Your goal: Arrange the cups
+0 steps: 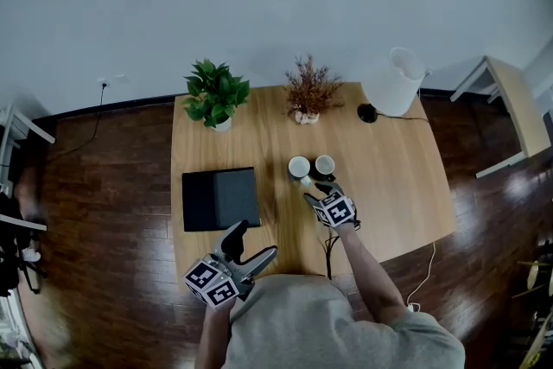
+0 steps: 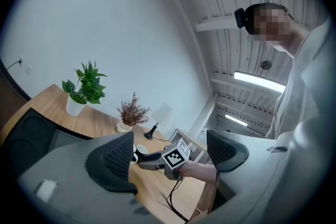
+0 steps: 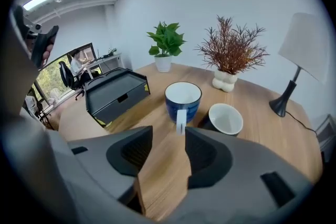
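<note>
Two cups stand side by side near the middle of the wooden table [image 1: 389, 177]. One is a blue cup [image 3: 183, 99] [image 1: 299, 168] with a white inside and a white handle that faces me. The other is a dark cup [image 3: 226, 119] [image 1: 325, 165], also white inside, touching or nearly touching the blue one on its right. My right gripper [image 3: 168, 132] [image 1: 315, 186] points down at the blue cup and is open, with the handle just ahead of its jaw tips and nothing gripped. My left gripper [image 1: 253, 243] [image 2: 168, 149] hovers open and empty over the table's near edge.
A black drawer box [image 1: 220, 198] lies left of the cups. At the back stand a green potted plant [image 1: 214, 92], a dried plant in a white vase [image 1: 309, 91] and a white-shaded lamp [image 1: 393, 82]. A cable [image 1: 329, 248] trails off the near edge.
</note>
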Demonstrator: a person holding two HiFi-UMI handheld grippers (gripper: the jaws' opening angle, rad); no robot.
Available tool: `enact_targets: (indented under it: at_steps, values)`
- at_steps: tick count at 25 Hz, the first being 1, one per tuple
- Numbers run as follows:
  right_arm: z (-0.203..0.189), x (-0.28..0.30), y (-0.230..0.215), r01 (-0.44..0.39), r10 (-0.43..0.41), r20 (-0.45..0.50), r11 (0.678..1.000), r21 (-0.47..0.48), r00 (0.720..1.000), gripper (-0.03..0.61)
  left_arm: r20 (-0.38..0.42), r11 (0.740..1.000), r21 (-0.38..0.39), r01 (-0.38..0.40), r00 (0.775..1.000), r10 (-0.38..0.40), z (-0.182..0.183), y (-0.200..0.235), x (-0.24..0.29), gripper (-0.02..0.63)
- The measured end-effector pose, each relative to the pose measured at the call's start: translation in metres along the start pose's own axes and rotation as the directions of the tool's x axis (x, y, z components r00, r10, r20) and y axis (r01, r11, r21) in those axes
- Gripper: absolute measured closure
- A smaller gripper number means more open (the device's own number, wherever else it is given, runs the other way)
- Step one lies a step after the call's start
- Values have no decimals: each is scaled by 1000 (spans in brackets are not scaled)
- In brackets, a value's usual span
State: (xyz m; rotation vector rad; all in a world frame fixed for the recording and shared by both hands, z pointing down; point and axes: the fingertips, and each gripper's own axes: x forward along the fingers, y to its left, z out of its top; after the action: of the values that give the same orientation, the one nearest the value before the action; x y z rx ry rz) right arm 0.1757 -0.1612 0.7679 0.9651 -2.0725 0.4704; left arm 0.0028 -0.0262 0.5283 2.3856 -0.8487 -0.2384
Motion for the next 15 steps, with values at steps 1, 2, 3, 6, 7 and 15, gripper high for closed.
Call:
enact_targets:
  at_steps: [1, 2, 3, 6, 7, 15]
  values:
    - [2, 8, -5, 6, -6, -18, 1000, -2, 1000, 369, 2, 1000, -2, -3, 1000, 3, 0, 1, -2, 193]
    - [4, 17, -10, 9, -10, -38, 1000, -6, 999, 370, 5, 1000, -3, -7, 1000, 7, 0, 2, -3, 194]
    - [6, 25, -13, 9, -9, -58, 1000, -12, 998, 375, 7, 1000, -5, -10, 1000, 10, 0, 3, -4, 195]
    - [8, 41, -19, 6, -11, -124, 999, -39, 992, 410, 15, 1000, 0, -14, 1000, 14, 0, 3, -9, 195]
    - [8, 44, -19, 8, -16, -143, 998, -55, 990, 417, 20, 1000, 0, -17, 1000, 17, 1, 4, -10, 195]
    - [15, 44, -27, -4, 3, -143, 1000, -3, 990, 492, 57, 998, -35, -54, 997, 56, -2, 19, -27, 195]
